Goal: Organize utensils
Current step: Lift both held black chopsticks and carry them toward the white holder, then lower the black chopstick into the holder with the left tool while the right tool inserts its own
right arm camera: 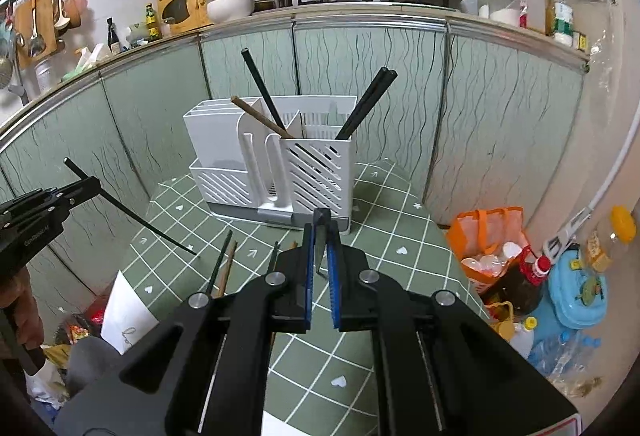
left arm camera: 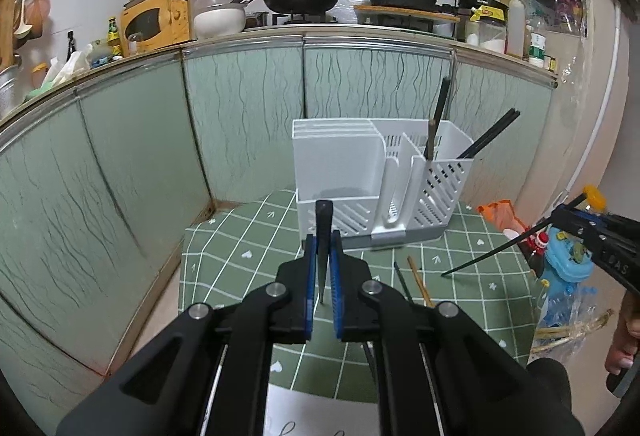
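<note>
A white slotted utensil holder (left arm camera: 336,160) (right arm camera: 316,172) stands on the green checked tablecloth (left arm camera: 256,236). Black chopsticks (right arm camera: 366,104) and a brown one (right arm camera: 260,116) lean in its right compartments. My left gripper (left arm camera: 323,236) (right arm camera: 94,182) is shut on a black chopstick (left arm camera: 323,220) (right arm camera: 152,230), held above the cloth in front of the holder. My right gripper (right arm camera: 319,230) (left arm camera: 560,212) is shut on another black chopstick (right arm camera: 320,248) (left arm camera: 488,250), whose tip slants down towards the cloth. Loose dark (left arm camera: 400,280) and brown (left arm camera: 418,282) chopsticks lie on the cloth.
Green cabinet doors (left arm camera: 240,116) rise behind the table under a crowded counter with pans. An orange bag (right arm camera: 492,236), bottles and a blue container (right arm camera: 576,292) sit on the floor to the right. A white sheet of paper (right arm camera: 124,308) lies at the table's near left corner.
</note>
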`<control>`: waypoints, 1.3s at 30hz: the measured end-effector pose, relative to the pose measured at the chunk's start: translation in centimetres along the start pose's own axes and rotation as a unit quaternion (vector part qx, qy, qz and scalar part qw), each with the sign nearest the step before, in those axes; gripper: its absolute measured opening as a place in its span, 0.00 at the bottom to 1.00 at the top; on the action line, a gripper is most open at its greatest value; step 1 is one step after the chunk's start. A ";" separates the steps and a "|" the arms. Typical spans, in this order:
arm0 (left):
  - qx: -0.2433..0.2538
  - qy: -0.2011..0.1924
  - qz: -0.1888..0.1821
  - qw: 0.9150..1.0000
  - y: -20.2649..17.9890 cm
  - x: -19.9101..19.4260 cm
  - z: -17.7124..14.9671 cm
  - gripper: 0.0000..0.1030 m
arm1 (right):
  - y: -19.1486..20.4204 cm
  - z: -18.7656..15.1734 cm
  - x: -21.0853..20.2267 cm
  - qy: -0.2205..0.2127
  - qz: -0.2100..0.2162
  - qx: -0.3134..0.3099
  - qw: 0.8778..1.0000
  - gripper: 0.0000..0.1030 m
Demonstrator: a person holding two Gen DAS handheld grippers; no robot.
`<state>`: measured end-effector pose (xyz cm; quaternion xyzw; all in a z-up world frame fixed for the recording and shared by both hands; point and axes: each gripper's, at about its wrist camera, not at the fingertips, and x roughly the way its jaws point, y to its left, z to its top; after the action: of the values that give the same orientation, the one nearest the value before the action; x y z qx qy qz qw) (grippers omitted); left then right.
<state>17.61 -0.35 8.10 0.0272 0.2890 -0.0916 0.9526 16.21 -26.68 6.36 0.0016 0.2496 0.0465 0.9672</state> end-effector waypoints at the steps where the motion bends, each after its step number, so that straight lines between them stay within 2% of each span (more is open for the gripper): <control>1: 0.000 0.003 -0.003 1.000 0.0 0.1 0.2 0.07 | -0.1 0.2 0.1 0.001 0.003 0.001 1.000 0.06; 10: 0.023 0.025 -0.031 0.999 -0.8 -0.1 3.5 0.07 | -0.9 4.1 -1.5 -0.001 0.019 -0.007 1.000 0.06; 25: 0.073 -0.012 -0.105 0.992 -5.6 -3.5 13.9 0.07 | -1.6 13.6 -6.4 -0.019 0.036 -0.044 0.998 0.06; 29: 0.083 -0.020 -0.133 0.987 -7.2 -3.7 16.1 0.07 | -2.0 15.8 -6.4 -0.018 0.042 -0.050 0.998 0.06; 34: 0.097 -0.029 -0.142 0.985 -8.3 -2.5 18.3 0.07 | -2.8 17.9 -5.6 -0.017 0.046 -0.053 0.997 0.06; 39: 0.107 -0.024 -0.150 0.983 -9.3 0.3 19.4 0.07 | -3.7 19.0 -2.6 -0.002 0.052 -0.055 0.997 0.06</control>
<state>26.61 -11.59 24.06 0.0833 0.2550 -0.2641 0.9264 23.45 -30.20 24.10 -0.0380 0.2444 0.1106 0.9626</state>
